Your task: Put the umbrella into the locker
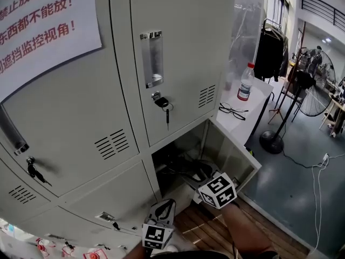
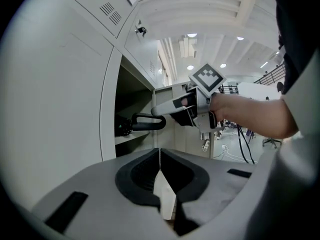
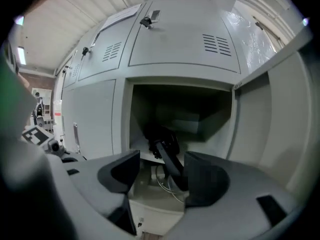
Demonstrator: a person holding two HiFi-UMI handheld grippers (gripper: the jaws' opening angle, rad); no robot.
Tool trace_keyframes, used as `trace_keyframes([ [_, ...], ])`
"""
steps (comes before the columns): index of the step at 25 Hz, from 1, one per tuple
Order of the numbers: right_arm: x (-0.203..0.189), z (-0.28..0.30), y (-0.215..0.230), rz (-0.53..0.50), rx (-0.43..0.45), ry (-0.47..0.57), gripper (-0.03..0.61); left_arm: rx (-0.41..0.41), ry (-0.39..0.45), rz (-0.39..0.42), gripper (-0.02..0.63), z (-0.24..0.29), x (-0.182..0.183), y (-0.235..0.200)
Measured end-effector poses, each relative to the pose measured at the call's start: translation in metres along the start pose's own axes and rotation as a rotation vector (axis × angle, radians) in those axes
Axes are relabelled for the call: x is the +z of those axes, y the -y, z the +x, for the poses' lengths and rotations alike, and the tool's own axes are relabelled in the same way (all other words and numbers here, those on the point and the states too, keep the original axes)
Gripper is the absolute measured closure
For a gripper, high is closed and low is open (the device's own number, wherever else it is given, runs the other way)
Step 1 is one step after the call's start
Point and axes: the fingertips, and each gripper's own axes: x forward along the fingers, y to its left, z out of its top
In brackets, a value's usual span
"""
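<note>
Standing spread, the jaws of the right gripper [image 3: 161, 165] have the umbrella's dark handle [image 3: 173, 166] slanting up between them. It runs close along the right-hand jaw and clear of the other, so nothing is pinched. The handle leads back to the black umbrella [image 3: 159, 136], which lies inside the open compartment [image 3: 215, 116] low in the grey locker [image 3: 175, 44], toward the left of the opening. The compartment's door [image 3: 262, 134] is swung out to the right.

The left gripper [image 2: 159, 156] has its jaws pressed together on nothing. It sits outside the locker, lower than the right one and to its left. In the left gripper view the looped handle pokes out of the dark opening just under the right gripper's tip, and a hand [image 2: 250, 116] grips that tool from behind.

In the head view, a key [image 1: 162, 103] sits in the lock of the shut door above. Right of the locker, a white table [image 1: 257, 102] carries a bottle [image 1: 246, 83] and a pair of glasses [image 1: 233, 111]
</note>
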Motion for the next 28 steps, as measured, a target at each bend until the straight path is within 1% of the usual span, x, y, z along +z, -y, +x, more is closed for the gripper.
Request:
trace_keyframes([
  [3, -0.013, 0.010, 0.008, 0.004, -0.016, -0.029, 0.290, 0.006, 0.001, -0.008, 0.584, -0.002, 0.000, 0.001],
  [5, -0.018, 0.016, 0.014, -0.014, -0.034, -0.056, 0.300, 0.011, 0.006, -0.010, 0.584, -0.004, 0.002, 0.003],
  [6, -0.020, 0.016, 0.016, -0.032, -0.046, -0.070, 0.333, 0.014, 0.010, -0.009, 0.584, -0.005, 0.003, 0.004],
  [7, -0.021, 0.016, 0.016, -0.047, -0.052, -0.082, 0.408, 0.018, 0.013, -0.009, 0.584, -0.006, 0.005, 0.004],
  [10, -0.022, 0.014, 0.005, -0.049, -0.017, -0.092, 0.438, 0.032, 0.025, -0.009, 0.584, -0.010, 0.011, 0.002],
  [13, -0.016, 0.019, -0.012, -0.039, 0.018, -0.069, 0.468, 0.053, 0.024, -0.013, 0.584, -0.013, 0.013, -0.003],
  [18, -0.008, 0.038, -0.028, -0.021, 0.048, -0.042, 0.486, 0.083, 0.013, -0.040, 0.584, -0.013, 0.017, -0.015],
  [24, 0.001, 0.065, -0.030, 0.041, 0.079, -0.022, 0.489, 0.094, 0.019, -0.036, 0.584, -0.016, 0.023, -0.020],
  [28, 0.009, 0.060, -0.035, 0.037, 0.093, 0.016, 0.484, 0.090, 0.021, -0.034, 0.584, -0.018, 0.025, -0.017],
])
